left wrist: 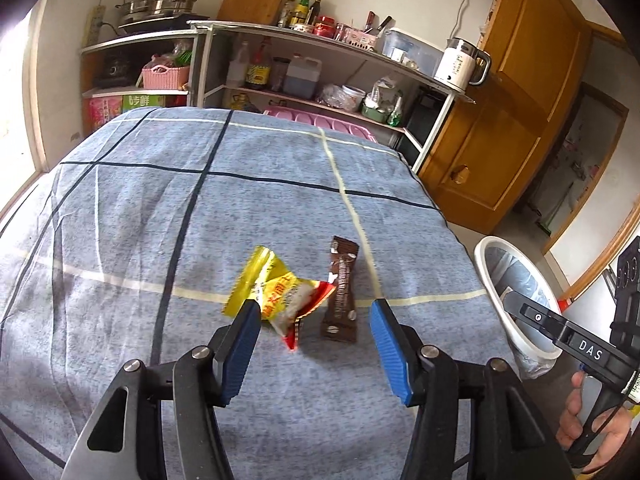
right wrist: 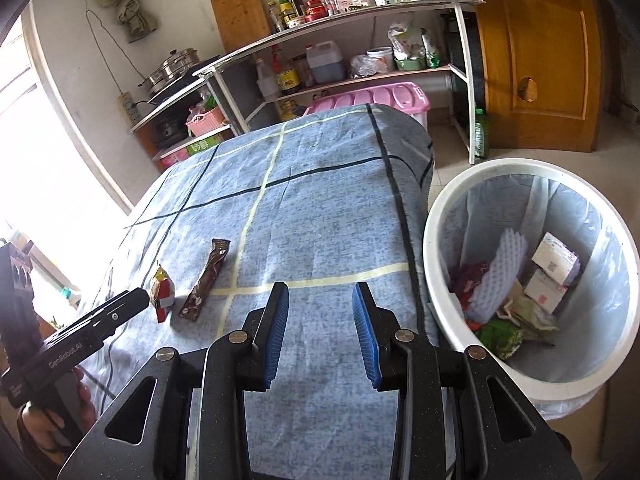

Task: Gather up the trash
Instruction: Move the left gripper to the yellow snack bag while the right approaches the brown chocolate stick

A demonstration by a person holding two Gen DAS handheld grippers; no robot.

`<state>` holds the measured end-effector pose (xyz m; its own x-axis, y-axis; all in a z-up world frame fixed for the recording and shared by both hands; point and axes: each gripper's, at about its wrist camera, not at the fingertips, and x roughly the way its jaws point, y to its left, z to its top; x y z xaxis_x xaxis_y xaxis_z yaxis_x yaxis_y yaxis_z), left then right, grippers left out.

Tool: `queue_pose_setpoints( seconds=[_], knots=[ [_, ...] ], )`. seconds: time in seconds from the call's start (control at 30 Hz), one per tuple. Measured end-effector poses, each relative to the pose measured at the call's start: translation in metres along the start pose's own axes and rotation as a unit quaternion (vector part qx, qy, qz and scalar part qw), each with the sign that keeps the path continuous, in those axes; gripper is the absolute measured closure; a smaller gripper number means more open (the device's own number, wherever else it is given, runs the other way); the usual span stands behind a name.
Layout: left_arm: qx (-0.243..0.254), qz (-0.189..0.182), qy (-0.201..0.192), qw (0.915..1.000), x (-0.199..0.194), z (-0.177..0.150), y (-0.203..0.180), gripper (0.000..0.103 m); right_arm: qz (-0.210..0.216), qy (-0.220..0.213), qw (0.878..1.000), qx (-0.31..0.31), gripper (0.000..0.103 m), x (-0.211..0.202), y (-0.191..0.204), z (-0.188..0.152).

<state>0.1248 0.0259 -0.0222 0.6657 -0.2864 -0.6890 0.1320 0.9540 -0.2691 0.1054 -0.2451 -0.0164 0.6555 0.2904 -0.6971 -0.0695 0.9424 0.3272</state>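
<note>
Two pieces of trash lie side by side on a table covered with a blue checked cloth (left wrist: 120,208): a crumpled yellow wrapper (left wrist: 276,292) with red print, and just to its right a long brown sachet (left wrist: 341,292). Left wrist view: the left gripper (left wrist: 316,310) points down at the cloth with its blue-padded jaws spread apart and nothing clamped between them; the left pad tip overlaps the near edge of the yellow wrapper in the picture, but whether it touches cannot be told, and the brown sachet sits in the gap farther off, apart from both pads. Right wrist view: the right gripper (right wrist: 320,292) hangs over a bare part of the cloth near the table's right edge, its jaws parted and empty. Beside that edge, on the floor, stands a white trash bin (right wrist: 430,240) lined with a pale plastic bag; it already holds small white boxes, a white foam sleeve and red and green scraps. Behind the table a metal shelf (left wrist: 304,36) carries bottles, jars, pots and a white kettle (left wrist: 460,64), next to a wooden door (right wrist: 536,60).
</note>
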Motion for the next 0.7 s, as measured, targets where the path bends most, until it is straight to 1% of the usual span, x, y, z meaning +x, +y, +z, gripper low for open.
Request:
queue_pose_setpoints(
  seconds=[0.17,0.3,0.33,0.5,0.57,0.7],
  knots=[
    [0.006,0.015,0.007,0.9998,0.005,-0.002,0.011,0.046,0.007,0.014,1.0,-0.01,0.069,0.014,0.014,0.0],
    [0.012,0.027,0.027,0.9992,0.02,0.001,0.015,0.046,0.011,0.021,0.999,-0.021,0.069,0.023,0.027,0.0],
    [0.016,0.028,0.028,0.9991,0.022,0.002,0.015,0.046,0.012,0.022,0.999,-0.023,0.069,0.025,0.029,0.0],
    [0.025,0.029,0.037,0.9986,0.035,0.008,0.017,0.046,0.018,0.033,0.999,-0.037,0.069,0.036,0.045,0.001],
    [0.025,0.024,0.042,0.9985,0.041,0.01,0.019,0.046,0.017,0.036,0.998,-0.042,0.069,0.041,0.051,0.002],
    [0.012,0.012,0.042,0.999,0.043,0.012,0.029,0.046,0.018,0.04,0.998,-0.05,0.069,0.05,0.063,0.004]
  ],
)
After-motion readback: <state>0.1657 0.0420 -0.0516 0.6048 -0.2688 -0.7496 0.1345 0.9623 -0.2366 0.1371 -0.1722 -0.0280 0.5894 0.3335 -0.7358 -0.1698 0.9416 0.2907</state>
